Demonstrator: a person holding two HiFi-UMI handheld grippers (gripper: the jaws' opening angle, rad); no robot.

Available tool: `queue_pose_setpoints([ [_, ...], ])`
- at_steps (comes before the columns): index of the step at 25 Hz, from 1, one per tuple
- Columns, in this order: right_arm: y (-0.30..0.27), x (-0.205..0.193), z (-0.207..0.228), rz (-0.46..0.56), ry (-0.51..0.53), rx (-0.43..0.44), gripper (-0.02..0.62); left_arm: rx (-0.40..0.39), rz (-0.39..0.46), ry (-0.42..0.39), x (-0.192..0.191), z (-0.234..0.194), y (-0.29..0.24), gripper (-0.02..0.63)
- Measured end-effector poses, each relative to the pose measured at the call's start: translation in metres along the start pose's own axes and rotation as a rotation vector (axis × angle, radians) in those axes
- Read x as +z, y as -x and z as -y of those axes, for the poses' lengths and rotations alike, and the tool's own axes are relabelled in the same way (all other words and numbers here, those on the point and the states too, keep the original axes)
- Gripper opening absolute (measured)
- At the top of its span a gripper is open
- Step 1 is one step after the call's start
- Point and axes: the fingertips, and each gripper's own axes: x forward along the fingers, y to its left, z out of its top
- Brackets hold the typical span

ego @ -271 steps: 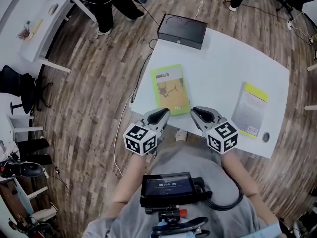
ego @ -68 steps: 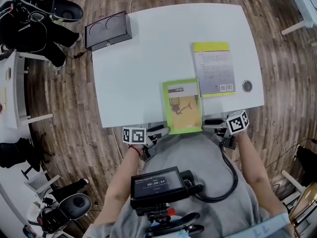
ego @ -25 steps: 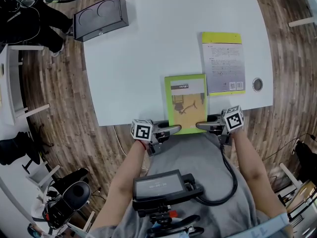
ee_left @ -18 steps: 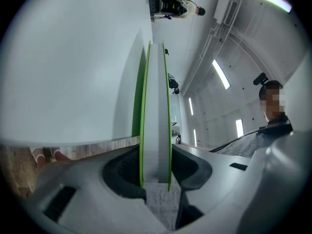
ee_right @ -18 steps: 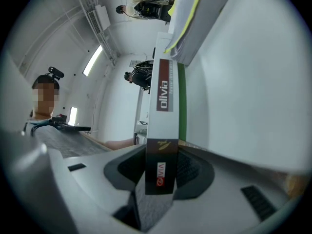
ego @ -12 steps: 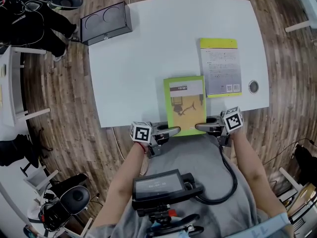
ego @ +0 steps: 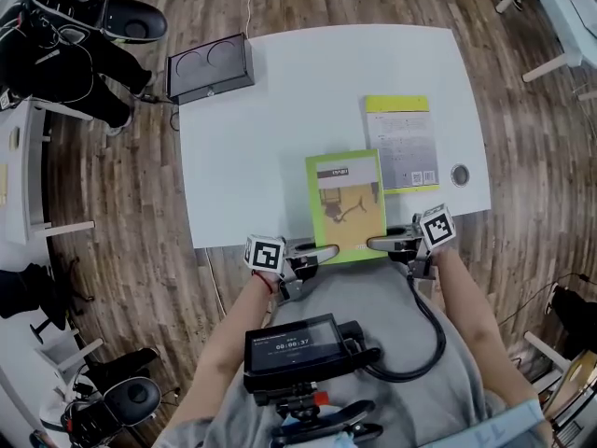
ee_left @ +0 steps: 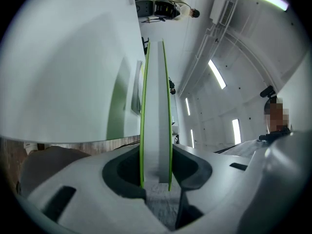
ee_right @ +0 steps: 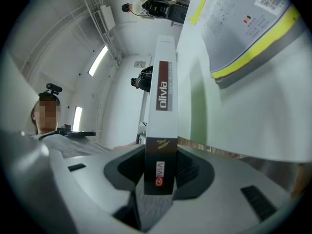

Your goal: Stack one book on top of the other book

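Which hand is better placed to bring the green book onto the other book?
Right, slightly. The left gripper and right gripper both clamp the green book at its near edge, but the right one is on the side of the yellow-edged book, so it should probably lead.

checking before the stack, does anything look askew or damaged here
Nothing spilled or damaged. The green paperback book overhangs the near edge of the white table, but only because the left gripper and right gripper clamp its two near corners.
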Motion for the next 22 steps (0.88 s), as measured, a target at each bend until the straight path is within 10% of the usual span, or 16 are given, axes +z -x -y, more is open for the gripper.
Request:
queue_pose_setpoints([
  [22,0.041,0.028,-0.025,0.059,0.040,0.025,0.156,-0.024,-0.034,-0.043,0.025,0.033,-0.038,0.153],
])
